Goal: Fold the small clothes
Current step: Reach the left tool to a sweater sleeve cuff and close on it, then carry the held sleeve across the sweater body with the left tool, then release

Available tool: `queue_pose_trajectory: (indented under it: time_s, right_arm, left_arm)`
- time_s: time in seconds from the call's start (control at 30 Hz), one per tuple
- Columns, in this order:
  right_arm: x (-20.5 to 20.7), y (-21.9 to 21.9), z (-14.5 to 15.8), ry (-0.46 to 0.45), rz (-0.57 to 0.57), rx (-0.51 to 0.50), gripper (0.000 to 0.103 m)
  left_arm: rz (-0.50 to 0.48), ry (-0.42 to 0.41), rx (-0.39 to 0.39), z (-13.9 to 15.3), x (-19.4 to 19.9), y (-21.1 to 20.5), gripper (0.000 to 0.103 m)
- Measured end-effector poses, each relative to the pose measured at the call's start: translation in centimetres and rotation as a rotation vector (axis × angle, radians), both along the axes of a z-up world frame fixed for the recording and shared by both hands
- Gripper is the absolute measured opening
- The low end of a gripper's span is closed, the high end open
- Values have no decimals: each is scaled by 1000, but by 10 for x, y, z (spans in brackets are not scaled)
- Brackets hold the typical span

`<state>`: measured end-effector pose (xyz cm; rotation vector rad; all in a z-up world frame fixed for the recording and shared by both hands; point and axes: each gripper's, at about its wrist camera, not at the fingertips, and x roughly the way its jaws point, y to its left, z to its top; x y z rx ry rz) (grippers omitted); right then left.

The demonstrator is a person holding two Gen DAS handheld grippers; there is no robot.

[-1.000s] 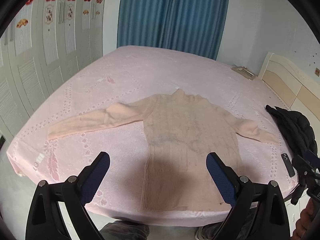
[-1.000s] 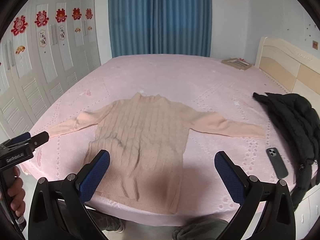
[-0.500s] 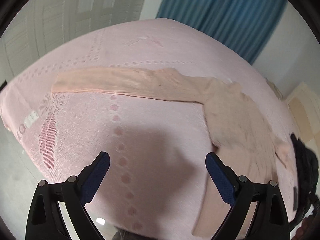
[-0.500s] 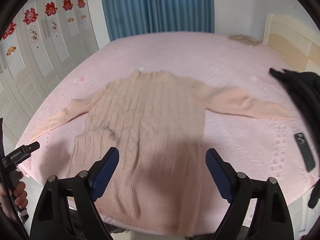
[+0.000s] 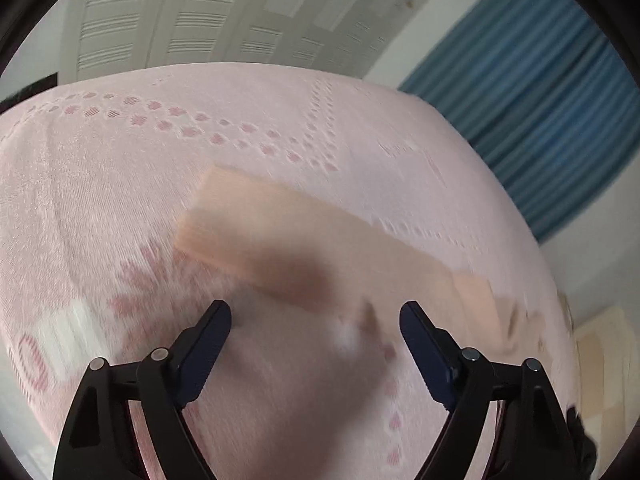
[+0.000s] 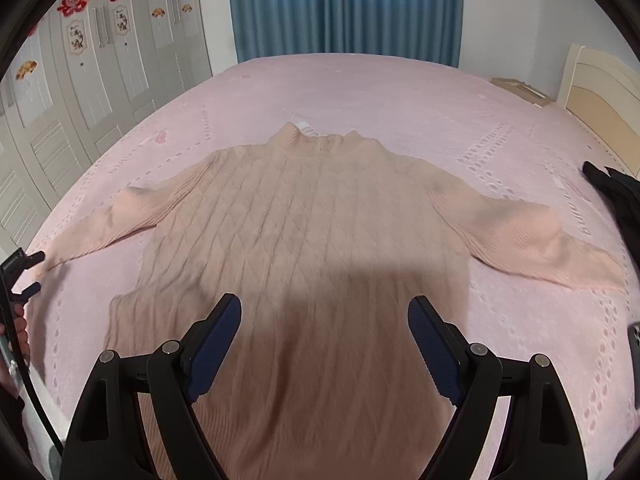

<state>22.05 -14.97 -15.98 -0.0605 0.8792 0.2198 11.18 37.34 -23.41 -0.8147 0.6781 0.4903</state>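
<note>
one peach knit sweater (image 6: 304, 232), two sleeves spread. one pink bedspread (image 6: 360, 92). one blue curtain (image 6: 344, 4). one black jacket (image 6: 616, 196) at right edge. one phone (image 6: 634, 340), partly cut off. two grippers: left gripper (image 5: 316, 324), right gripper (image 6: 324, 320), two blue-padded fingers each, set wide apart. four red door decorations, top row, on wardrobe (image 6: 100, 64).

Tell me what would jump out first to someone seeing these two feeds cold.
The peach sweater spread flat across the pink bed, both sleeves stretched out, fills the right wrist view beneath the open right gripper. In the blurred left wrist view, the open left gripper hangs just short of the left sleeve cuff. A black jacket lies at the bed's right edge.
</note>
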Motion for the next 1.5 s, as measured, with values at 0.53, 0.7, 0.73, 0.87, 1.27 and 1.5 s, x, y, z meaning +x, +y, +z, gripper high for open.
queue_pose_trajectory:
  time_s: [0.53, 0.7, 0.73, 0.87, 1.27, 1.5]
  right_arm:
    - [33, -94, -20, 3, -205, 159, 84]
    - [29, -139, -7, -94, -315, 127, 84]
    - [30, -146, -6, -103, -336, 129, 84]
    - [32, -186, -6, -90, -421, 224, 84]
    - [37, -213, -23, -5, -394, 314, 84]
    - [48, -189, -25, 6, -317, 305, 84]
  left_arm:
    - [-28, 105, 287, 74, 87, -49, 10]
    - [-203, 3, 386, 136, 142, -157, 10]
    - [-252, -12, 407, 146, 156, -187, 10]
    - [-448, -62, 434, 169, 205, -301, 10]
    - [-844, 31, 281, 55, 216, -507, 31]
    - [-634, 35, 301, 54, 203, -406, 65]
